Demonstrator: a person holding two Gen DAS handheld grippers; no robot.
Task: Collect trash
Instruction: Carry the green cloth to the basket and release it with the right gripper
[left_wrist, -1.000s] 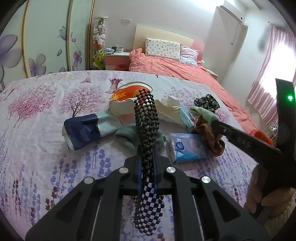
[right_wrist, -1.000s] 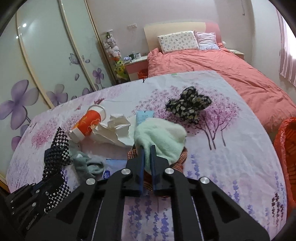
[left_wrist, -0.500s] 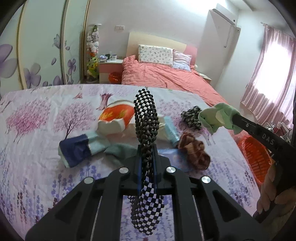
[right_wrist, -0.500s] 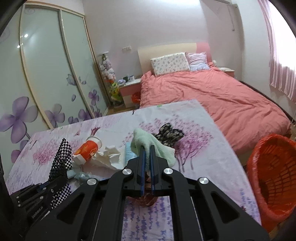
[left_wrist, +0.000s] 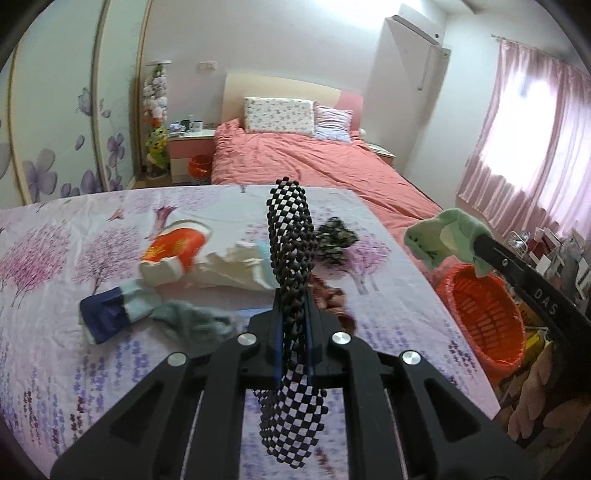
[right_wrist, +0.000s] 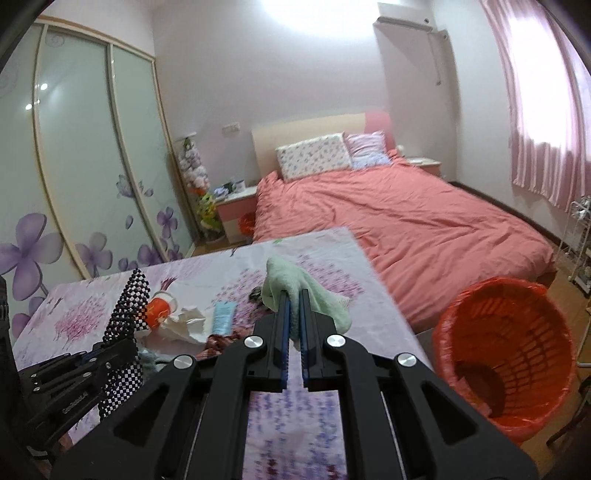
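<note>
Overhead, two claws (left_wrist: 293, 310) (right_wrist: 293, 314), one basket (right_wrist: 517, 354).

Left tool (left_wrist: 293, 314) clamped tight, angled downward; right tool (right_wrist: 293, 314) likewise pinched closed, tilted slightly down.

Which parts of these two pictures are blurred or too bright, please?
Left wrist view: the curtained window glares white, and the dark patterned cloth on the table is smeared. Right wrist view: ceiling light washes out the wall; the tablecloth below the gripper is blurred.

Bedrm: coral bed (right_wrist: 399, 218), pink curtains (left_wrist: 524, 147)
</note>
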